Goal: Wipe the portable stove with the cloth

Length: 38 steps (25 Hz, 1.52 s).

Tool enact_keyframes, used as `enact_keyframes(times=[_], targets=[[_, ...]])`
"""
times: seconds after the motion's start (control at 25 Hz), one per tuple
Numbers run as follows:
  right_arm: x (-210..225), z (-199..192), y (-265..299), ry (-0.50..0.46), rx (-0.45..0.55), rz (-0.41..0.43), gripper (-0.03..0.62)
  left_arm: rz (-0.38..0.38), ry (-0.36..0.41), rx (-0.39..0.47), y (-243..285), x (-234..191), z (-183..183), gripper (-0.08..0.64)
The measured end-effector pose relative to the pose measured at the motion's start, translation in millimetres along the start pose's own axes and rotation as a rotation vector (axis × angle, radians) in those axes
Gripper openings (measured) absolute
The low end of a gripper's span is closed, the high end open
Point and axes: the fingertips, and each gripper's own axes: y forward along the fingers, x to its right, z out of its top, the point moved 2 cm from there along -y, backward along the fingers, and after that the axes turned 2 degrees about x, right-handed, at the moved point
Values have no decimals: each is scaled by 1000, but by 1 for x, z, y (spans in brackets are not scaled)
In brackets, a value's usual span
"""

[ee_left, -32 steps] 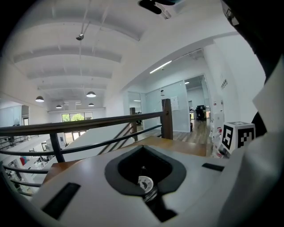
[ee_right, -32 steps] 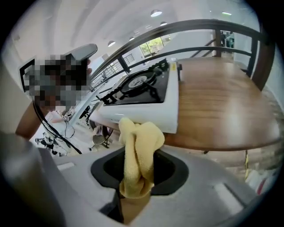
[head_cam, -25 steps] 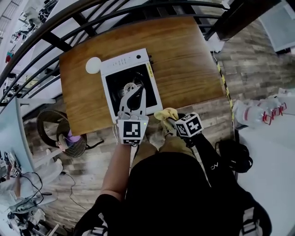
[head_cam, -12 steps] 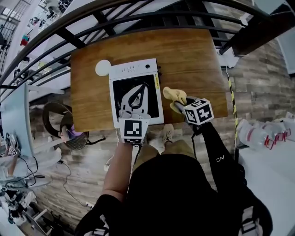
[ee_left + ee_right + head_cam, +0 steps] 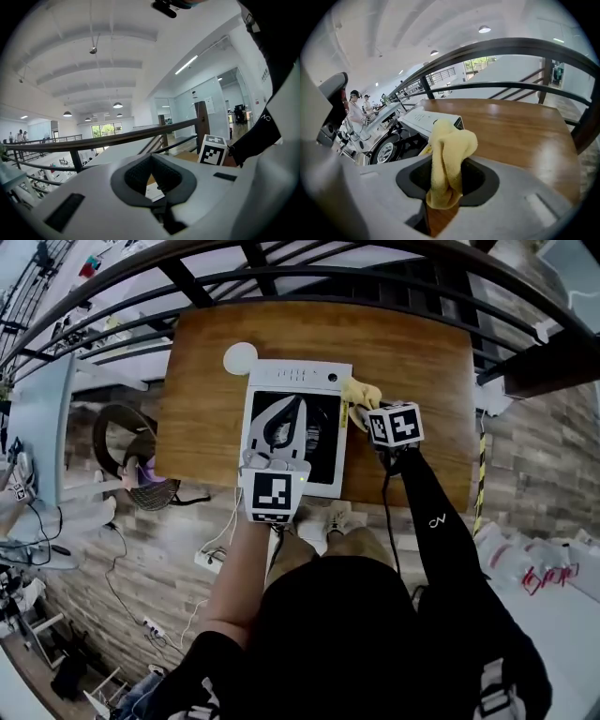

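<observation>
With its jaws clamped on the yellow cloth [image 5: 448, 150], which stands bunched between them, my right gripper [image 5: 445, 194] sits just off the right edge of the portable stove [image 5: 322, 448], near that edge's far end and above the wooden table [image 5: 422, 352]. My left gripper [image 5: 296, 405], jaw tips drawn together with nothing between them, hangs over the stove's black top and points toward its white control strip. On the table just beyond the stove's far left corner lies a white disc [image 5: 241, 357], and farther out past the stove runs a dark railing [image 5: 309, 268].
</observation>
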Motion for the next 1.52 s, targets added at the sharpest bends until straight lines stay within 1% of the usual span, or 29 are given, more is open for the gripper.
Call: enact_keyframes(times=[0.2,0.4,0.56,0.8,0.88,1.04,1.16,1.24,1.32,1.4,1.52], targets=[[-18,-35,-5,3,-43,60,123,22,-13,-20,-11,-1,-11,8],[-42,-97,-21,4,-133,102,123,15,-13,-39,-22,8,-23,8],[-66,-142,-34,-6,-187,157,123,8,-19,-48,-37,15,-30,8],[-108,-174,-58,-126,-252,251,123,-1,-22,-65,-58,22,-40,6],[-113,-180,-61,-146,-264,256,123,-2,-18,-78,-66,21,-47,8],[-103,-172,-60,-134,-259,205,123,6,-22,-84,-76,10,-54,8],[-87,-152,-63,-84,-212,119,123,-2,7,-81,-79,-2,-56,8],[-80,-131,-64,-55,-163,68,123,3,0,-75,-80,-18,-58,6],[-80,-106,-63,-49,-117,32,123,5,-28,-67,-80,-36,-60,8],[-87,-79,-62,-39,-66,2,123,-6,-43,-59,-79,-54,-61,8],[-106,-33,-57,0,35,-36,123,-39,-46,-44,-76,-84,-61,8]])
